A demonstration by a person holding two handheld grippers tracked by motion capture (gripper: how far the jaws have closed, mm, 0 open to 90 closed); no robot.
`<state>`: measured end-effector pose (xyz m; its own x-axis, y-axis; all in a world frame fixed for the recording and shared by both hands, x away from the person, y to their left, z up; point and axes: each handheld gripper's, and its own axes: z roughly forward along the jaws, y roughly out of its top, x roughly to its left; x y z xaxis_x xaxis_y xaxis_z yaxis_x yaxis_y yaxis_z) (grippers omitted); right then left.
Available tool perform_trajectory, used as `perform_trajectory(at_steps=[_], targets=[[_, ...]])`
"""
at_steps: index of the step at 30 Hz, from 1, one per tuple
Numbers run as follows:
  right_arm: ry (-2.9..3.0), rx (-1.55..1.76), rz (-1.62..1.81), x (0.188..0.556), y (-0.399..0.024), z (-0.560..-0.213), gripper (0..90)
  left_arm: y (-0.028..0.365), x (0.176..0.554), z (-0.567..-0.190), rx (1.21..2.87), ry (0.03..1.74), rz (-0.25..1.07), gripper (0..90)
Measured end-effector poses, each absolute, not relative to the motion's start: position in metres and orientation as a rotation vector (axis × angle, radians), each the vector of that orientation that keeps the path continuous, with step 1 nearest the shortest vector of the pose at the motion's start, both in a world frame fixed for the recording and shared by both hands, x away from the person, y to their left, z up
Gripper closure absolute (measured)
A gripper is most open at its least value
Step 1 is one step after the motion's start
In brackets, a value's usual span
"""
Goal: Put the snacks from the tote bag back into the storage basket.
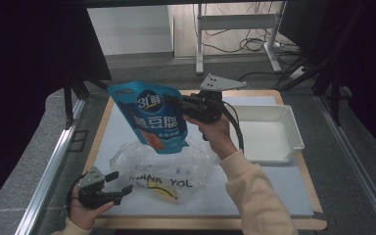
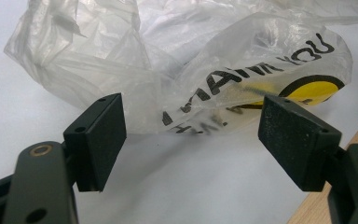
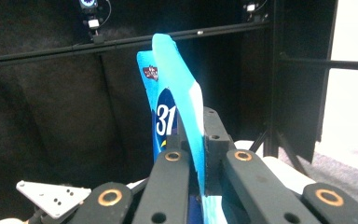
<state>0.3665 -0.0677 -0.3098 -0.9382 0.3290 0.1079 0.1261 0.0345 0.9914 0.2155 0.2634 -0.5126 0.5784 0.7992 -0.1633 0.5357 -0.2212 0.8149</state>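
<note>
Two grippers work over the white mat (image 1: pixel 274 191). The right gripper (image 1: pixel 172 101) has its jaws clamped on the edge of a blue pouch (image 1: pixel 152 117), held above a crumpled clear plastic bag (image 1: pixel 164 164). The pouch bears "31" and large Chinese characters, which I cannot read surely. The bag reads "THANK YOU" beside a yellow mark. The left gripper (image 1: pixel 120 183) rests near the bag, jaws apart on nothing. A white tray (image 1: pixel 293 129) sits at the right.
</note>
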Motion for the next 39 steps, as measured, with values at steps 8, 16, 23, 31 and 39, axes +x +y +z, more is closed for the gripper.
perform_trajectory(at_steps=[8, 16, 23, 31, 39], targets=[[2.07, 0.481, 2.053, 0.363, -0.091, -0.288, 88.9, 0.263, 0.216, -0.513, 1.904, 1.076, 0.364, 23.3], [2.014, 0.514, 2.028, 0.362, -0.119, -0.275, 89.0, 0.263, 0.216, -0.513, 1.903, 1.077, 0.363, 23.2], [1.966, 0.557, 2.003, 0.365, -0.145, -0.272, 89.0, 0.263, 0.216, -0.513, 1.905, 1.078, 0.364, 23.3], [1.914, 0.608, 1.978, 0.368, -0.177, -0.271, 89.0, 0.263, 0.216, -0.514, 1.902, 1.08, 0.363, 23.3], [1.884, 0.681, 1.927, 0.372, -0.205, -0.281, 89.0, 0.263, 0.216, -0.514, 1.905, 1.081, 0.364, 23.3]])
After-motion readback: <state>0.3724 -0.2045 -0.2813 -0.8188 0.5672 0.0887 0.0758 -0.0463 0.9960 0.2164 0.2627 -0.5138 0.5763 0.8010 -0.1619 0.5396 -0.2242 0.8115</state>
